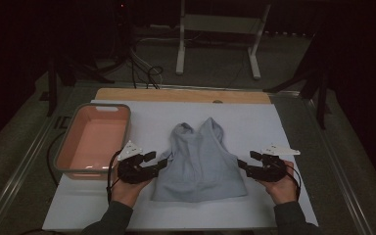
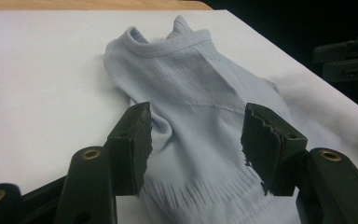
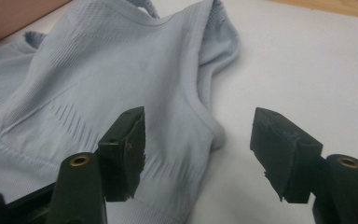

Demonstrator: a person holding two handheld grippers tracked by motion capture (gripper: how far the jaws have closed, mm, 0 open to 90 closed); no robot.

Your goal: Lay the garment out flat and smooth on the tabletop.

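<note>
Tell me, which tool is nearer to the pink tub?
Left. The left tool is just right of the pink tub, at the garment's left edge; the right tool is beyond the garment.

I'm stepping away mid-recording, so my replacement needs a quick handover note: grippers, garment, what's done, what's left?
Left gripper: jaws open, at the left side edge of the light blue tank top, nothing gripped.
Right gripper: jaws open at the top's right side edge, nothing gripped.
Top lies flat on the white mat, straps away from you; pink bin stands to its left.
Done: top spread out. Left: probably grip and fold.
</note>
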